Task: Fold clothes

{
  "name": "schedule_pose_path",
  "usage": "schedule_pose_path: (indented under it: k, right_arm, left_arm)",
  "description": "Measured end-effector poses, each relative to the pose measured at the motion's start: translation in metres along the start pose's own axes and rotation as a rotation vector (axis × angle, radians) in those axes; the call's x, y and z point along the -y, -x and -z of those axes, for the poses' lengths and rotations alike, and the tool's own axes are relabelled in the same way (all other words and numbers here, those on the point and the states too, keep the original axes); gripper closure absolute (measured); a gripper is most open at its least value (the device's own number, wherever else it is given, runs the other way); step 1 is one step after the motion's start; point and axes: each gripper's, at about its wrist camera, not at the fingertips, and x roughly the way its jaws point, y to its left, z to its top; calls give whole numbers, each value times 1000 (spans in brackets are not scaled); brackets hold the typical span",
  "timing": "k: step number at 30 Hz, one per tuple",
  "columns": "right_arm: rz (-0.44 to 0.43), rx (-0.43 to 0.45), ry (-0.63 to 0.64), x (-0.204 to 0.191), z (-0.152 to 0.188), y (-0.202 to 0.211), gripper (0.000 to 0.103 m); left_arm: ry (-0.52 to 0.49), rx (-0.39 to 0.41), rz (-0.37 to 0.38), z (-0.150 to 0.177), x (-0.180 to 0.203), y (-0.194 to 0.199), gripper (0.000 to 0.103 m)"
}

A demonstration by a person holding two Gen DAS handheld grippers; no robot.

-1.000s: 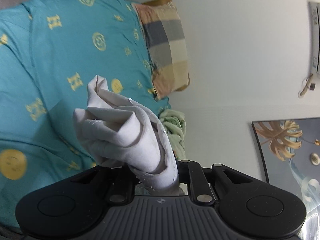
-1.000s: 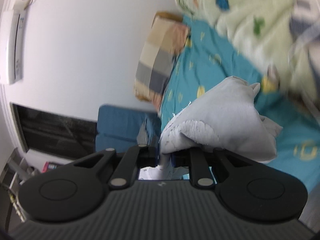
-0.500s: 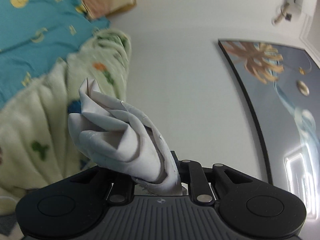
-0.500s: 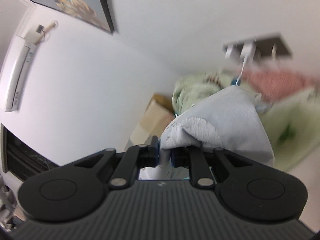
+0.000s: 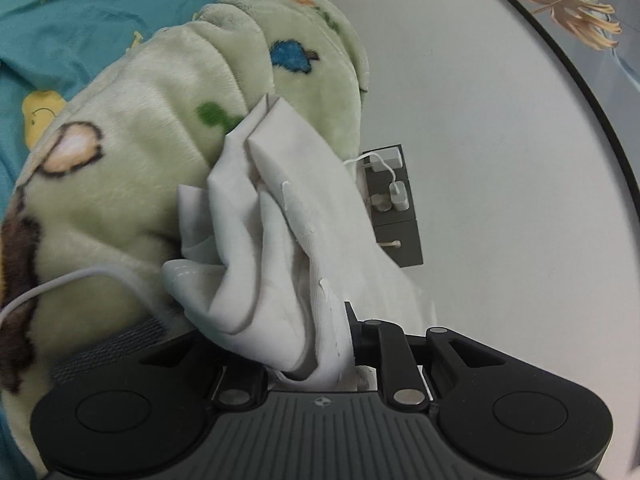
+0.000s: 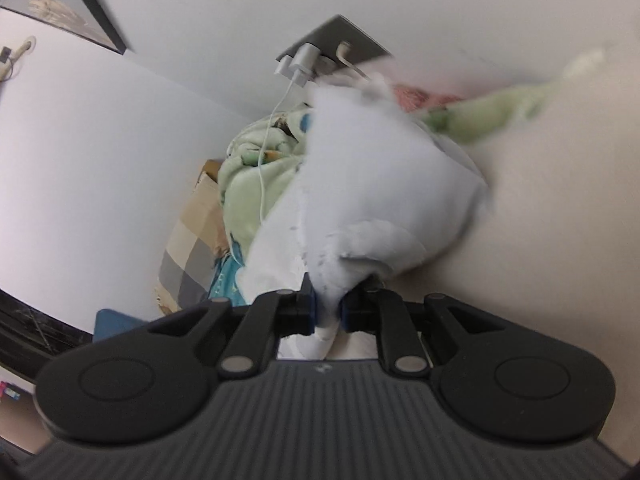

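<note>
Left wrist view: the left gripper [image 5: 320, 356] is clamped on a bunched white garment [image 5: 280, 248], whose folds rise up and forward from between the fingers, hiding the fingertips; behind the cloth and to the left of the fingers lies a pale green fleece blanket [image 5: 160, 120] with animal prints; a thin white cable [image 5: 60, 284] crosses the blanket left of the fingers; beyond the blanket, far left, is a teal bedsheet [image 5: 80, 12]; right of the cloth, a grey wall socket panel [image 5: 396, 208] with white plugs; a framed leaf picture [image 5: 580, 24] hangs far right.

Right wrist view: the right gripper [image 6: 326, 312] pinches the same white garment [image 6: 372, 192] between its blue-padded fingers [image 6: 308, 312]; the cloth billows forward, blurred; left of the fingers sit the green blanket [image 6: 248, 176], a checked pillow [image 6: 188, 240] and a white charger cable [image 6: 268, 140]; ahead, the socket panel [image 6: 332, 44].
</note>
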Motion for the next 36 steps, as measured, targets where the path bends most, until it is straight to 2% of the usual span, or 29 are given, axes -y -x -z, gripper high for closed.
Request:
schedule_pose_path:
  k: [3, 6, 8, 10, 13, 17, 24, 27, 29, 32, 34, 36]
  right_arm:
    - [-13, -5, -16, 0, 1, 2, 92]
    - [-3, -18, -41, -4, -3, 8, 90]
    - [12, -23, -30, -8, -8, 17, 87]
    - [38, -17, 16, -15, -10, 30, 86]
    - [83, -9, 102, -28, -7, 54, 86]
    - [94, 12, 192, -48, 0, 83, 86]
    - [108, 47, 339, -89, 19, 114, 86]
    - [113, 70, 396, -105, 31, 126, 76]
    - [110, 93, 444, -115, 40, 133, 63]
    - [111, 119, 511, -128, 54, 139, 61]
    - [112, 130, 549, -134, 64, 143, 61]
    - [108, 147, 582, -139, 74, 148, 50]
  left_arm:
    - [-9, -2, -11, 3, 1, 8, 78]
    - [-77, -3, -43, 2, 11, 18, 69]
    - [-134, 6, -61, -3, 26, 32, 52]
    - [-196, 14, -91, -5, 43, 45, 45]
    - [-289, 14, -142, -6, 72, 63, 42]
    - [-435, 42, -173, 7, 108, 101, 24]
    - [-622, 89, -227, 29, 156, 149, 20]
    - [-707, 98, -250, 41, 170, 164, 19]
    - [-754, 111, -259, 50, 175, 174, 16]
    - [-844, 138, -285, 67, 181, 190, 6]
    - [-888, 162, -305, 77, 182, 200, 4]
    - [-925, 183, -319, 87, 182, 208, 2]
